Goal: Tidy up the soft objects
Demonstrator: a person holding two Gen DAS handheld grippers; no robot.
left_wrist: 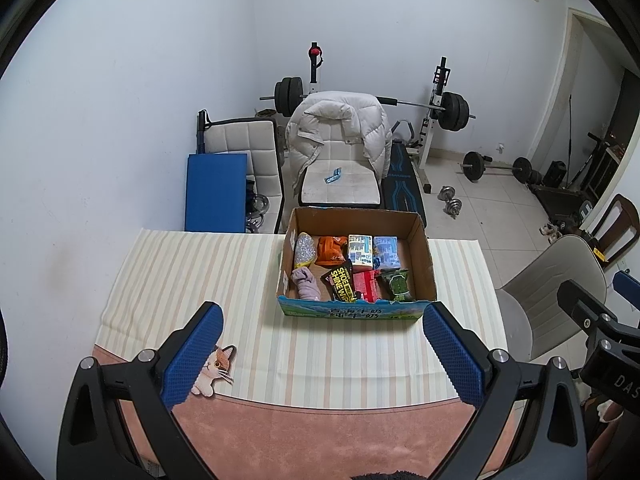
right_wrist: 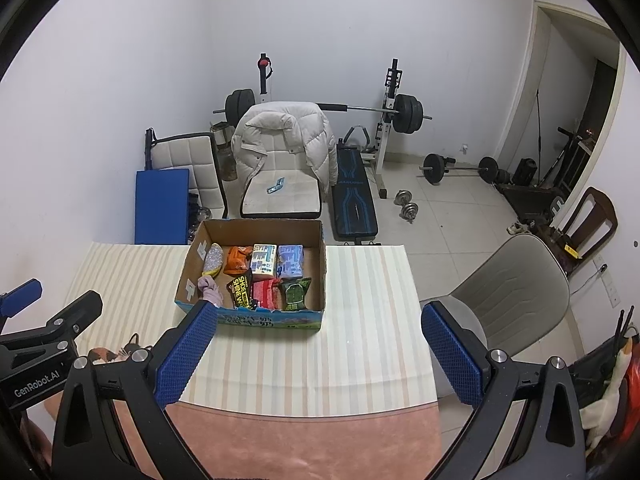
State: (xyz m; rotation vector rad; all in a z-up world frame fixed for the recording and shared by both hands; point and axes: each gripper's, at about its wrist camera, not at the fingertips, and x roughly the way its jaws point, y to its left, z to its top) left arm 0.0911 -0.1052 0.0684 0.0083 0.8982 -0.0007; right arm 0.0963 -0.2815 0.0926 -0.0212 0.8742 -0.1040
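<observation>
A cardboard box [left_wrist: 424,256] stands on the striped tablecloth [left_wrist: 192,276] at the table's far edge. It holds several soft items: a pink sock [left_wrist: 306,282], an orange packet [left_wrist: 332,249], two tissue packs [left_wrist: 360,250], a black wipes pack [left_wrist: 340,285], a red pack [left_wrist: 366,285], a green pack [left_wrist: 398,284] and a glittery pouch [left_wrist: 304,249]. My left gripper [left_wrist: 320,354] is open and empty, held above the table in front of the box. My right gripper [right_wrist: 316,354] is open and empty, in front of the box [right_wrist: 192,264] and to its right.
A cat-shaped sticker [left_wrist: 214,370] lies by the left finger. A white chair with a puffer jacket [left_wrist: 340,140] stands behind the table, with a weight bench [left_wrist: 402,188] and barbells beyond. A grey chair [right_wrist: 508,296] stands at the table's right side.
</observation>
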